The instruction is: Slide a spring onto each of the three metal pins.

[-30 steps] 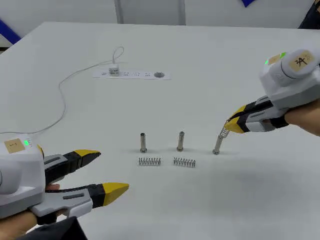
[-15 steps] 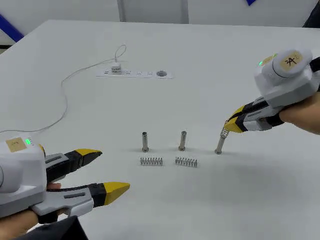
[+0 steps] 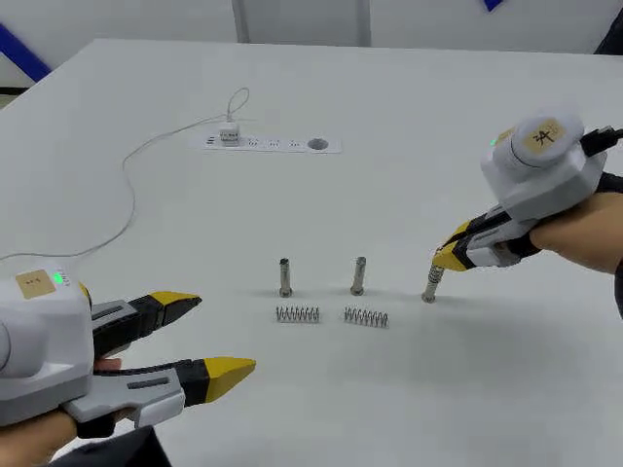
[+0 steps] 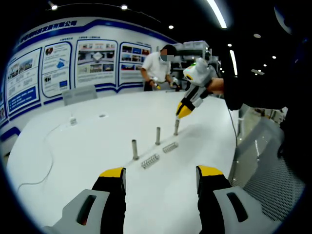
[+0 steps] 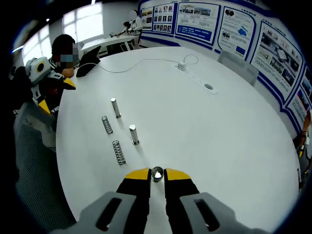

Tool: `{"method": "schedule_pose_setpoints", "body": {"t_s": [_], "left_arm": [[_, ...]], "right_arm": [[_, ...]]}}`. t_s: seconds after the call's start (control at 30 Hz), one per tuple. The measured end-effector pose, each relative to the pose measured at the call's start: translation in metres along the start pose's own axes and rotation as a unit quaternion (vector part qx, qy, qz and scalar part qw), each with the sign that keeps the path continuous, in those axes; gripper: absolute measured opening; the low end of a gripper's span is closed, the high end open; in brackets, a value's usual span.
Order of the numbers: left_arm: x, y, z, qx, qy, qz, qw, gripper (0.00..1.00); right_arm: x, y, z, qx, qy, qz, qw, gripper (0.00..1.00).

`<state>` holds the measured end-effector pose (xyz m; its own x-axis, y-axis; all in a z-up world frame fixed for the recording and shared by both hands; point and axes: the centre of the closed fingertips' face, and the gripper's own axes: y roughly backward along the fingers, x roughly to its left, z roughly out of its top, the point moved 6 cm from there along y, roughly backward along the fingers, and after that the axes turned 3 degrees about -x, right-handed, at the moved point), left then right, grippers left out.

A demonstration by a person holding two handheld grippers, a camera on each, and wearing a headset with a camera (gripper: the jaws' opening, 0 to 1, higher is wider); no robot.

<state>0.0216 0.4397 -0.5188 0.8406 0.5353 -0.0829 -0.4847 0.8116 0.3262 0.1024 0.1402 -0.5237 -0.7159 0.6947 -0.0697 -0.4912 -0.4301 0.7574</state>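
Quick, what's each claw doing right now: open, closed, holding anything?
Left gripper: open, empty.
Right gripper: closed on the spring over the right pin.

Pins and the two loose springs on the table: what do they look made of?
Pins: bare metal, likely steel; silver-grey, smooth, with a bright highlight along the shaft. Loose springs: thin coiled wire, likely steel too; grey with glints on the coils. Exact alloy or plating can't be told.
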Motion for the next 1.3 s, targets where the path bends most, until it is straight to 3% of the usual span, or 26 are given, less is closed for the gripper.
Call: {"method": "schedule_pose_setpoints", "body": {"t_s": [0.73, 1.07, 1.3], "left_arm": [[0.001, 0.000, 0.000, 0.000, 0.001, 0.002, 1.0000, 0.59], [-0.001, 0.000, 0.001, -0.001, -0.001, 0.001, 1.0000, 0.59], [-0.002, 0.000, 0.001, 0.000, -0.003, -0.002, 1.0000, 0.59]], "right_arm": [[0.003, -0.018, -0.020, 0.024, -0.014, 0.004, 0.9996, 0.13], [0.003, -0.005, -0.019, 0.005, -0.002, -0.012, 0.9999, 0.20], [0.008, 0.010, -0.004, -0.024, 0.010, -0.023, 0.9994, 0.21]]}}
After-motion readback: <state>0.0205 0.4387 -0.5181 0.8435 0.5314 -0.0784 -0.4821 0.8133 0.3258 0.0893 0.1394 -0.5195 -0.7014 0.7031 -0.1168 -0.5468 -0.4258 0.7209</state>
